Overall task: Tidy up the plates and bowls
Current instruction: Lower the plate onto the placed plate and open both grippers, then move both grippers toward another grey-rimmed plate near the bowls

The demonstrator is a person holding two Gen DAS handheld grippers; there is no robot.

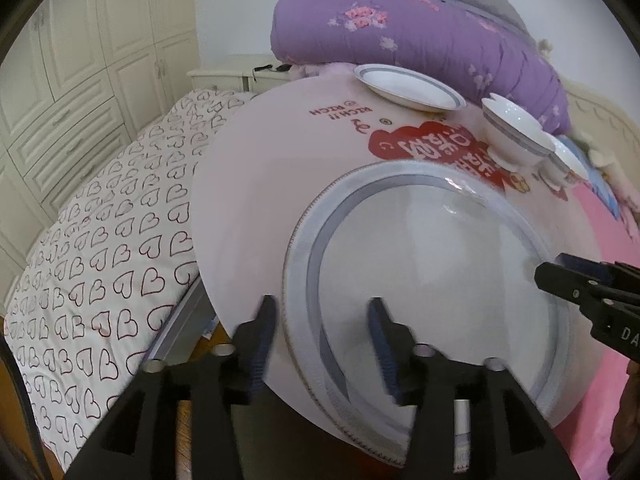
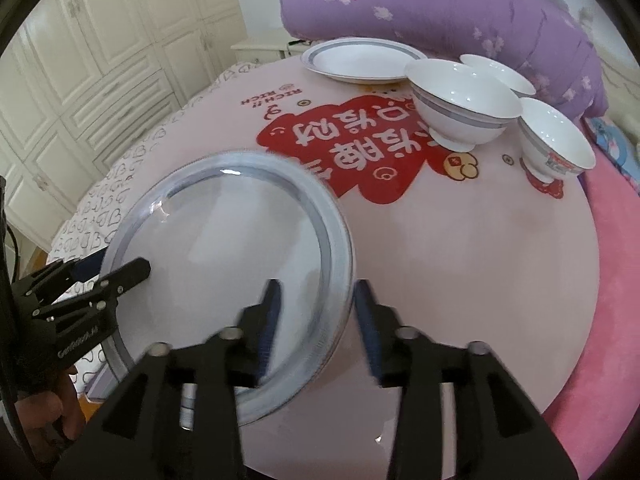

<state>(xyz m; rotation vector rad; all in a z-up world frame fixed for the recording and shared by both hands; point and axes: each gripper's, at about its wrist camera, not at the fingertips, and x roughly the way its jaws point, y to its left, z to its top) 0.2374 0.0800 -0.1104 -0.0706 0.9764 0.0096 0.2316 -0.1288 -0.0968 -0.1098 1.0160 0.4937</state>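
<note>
A large white plate (image 1: 432, 280) (image 2: 228, 248) with a grey-blue rim is at the near edge of the round pink-clothed table (image 1: 260, 184) (image 2: 460, 260), partly past that edge. My left gripper (image 1: 322, 320) (image 2: 116, 270) straddles the plate's left rim, jaws apart, with gaps to both pads. My right gripper (image 2: 318, 304) (image 1: 552, 268) straddles the opposite rim, also apart from it. At the far side lie a second rimmed plate (image 1: 408, 88) (image 2: 360, 60), a banded bowl (image 1: 512, 132) (image 2: 460, 104), a smaller patterned bowl (image 1: 564, 160) (image 2: 556, 140) and another bowl (image 2: 500, 72) behind them.
A purple floral quilt (image 1: 420, 28) (image 2: 440, 12) is piled behind the table. A bed with a heart-print sheet (image 1: 100, 240) lies to the left, with white wardrobes (image 1: 80, 60) beyond. A pink blanket (image 2: 608, 260) borders the table's right side. A person's hand (image 2: 44, 408) holds the left gripper.
</note>
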